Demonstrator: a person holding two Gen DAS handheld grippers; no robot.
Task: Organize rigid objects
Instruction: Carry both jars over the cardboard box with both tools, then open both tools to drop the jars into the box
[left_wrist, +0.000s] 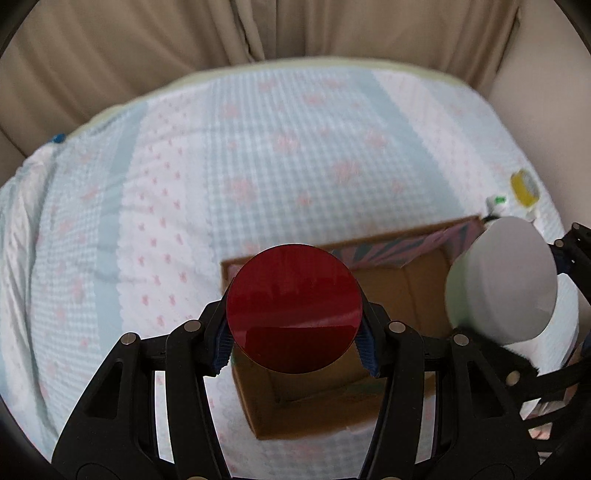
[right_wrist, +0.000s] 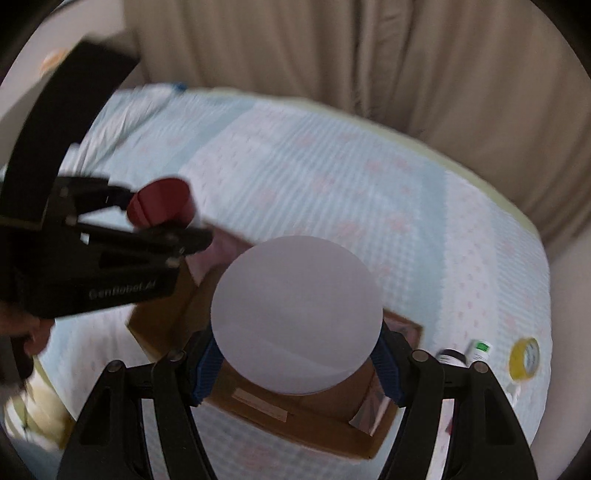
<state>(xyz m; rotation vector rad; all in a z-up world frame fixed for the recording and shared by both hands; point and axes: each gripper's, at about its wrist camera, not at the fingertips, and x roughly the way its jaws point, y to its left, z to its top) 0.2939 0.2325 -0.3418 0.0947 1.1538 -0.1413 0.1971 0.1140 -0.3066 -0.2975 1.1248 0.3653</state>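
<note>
My left gripper (left_wrist: 295, 343) is shut on a dark red round container (left_wrist: 293, 308), held above an open cardboard box (left_wrist: 402, 280) on the bed. My right gripper (right_wrist: 299, 373) is shut on a white round container (right_wrist: 297, 319), held above the same box (right_wrist: 295, 417). In the left wrist view the white container (left_wrist: 506, 280) hangs at the right over the box's right edge. In the right wrist view the left gripper (right_wrist: 162, 221) with the red container (right_wrist: 160, 206) shows at the left, over the box's far left corner.
The box sits on a bed with a pale blue and pink patterned cover (left_wrist: 258, 147). A yellow tape roll (right_wrist: 524, 358) and a small white bottle with a green label (right_wrist: 480, 350) lie to the right of the box. Beige curtains (left_wrist: 258, 29) hang behind the bed.
</note>
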